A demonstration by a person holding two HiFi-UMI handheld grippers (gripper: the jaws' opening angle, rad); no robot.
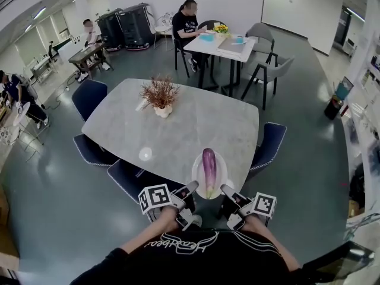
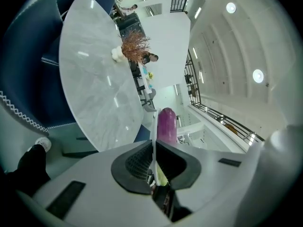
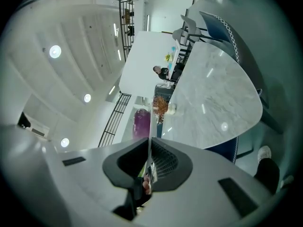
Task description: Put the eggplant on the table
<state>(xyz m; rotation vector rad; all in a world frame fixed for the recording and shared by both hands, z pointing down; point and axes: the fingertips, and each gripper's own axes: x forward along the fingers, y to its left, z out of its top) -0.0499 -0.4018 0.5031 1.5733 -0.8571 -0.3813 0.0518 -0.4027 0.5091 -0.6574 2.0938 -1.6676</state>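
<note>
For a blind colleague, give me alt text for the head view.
The left gripper and right gripper hold a white plate carrying a purple eggplant at the near edge of a marble table with a dried plant.

Shirt script — upside down, not legible.

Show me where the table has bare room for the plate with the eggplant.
The table is bare across its middle and right side, from the vase of dried twigs to the near edge, where the plate with the eggplant is held. Only the far left, round the vase, is taken.
</note>
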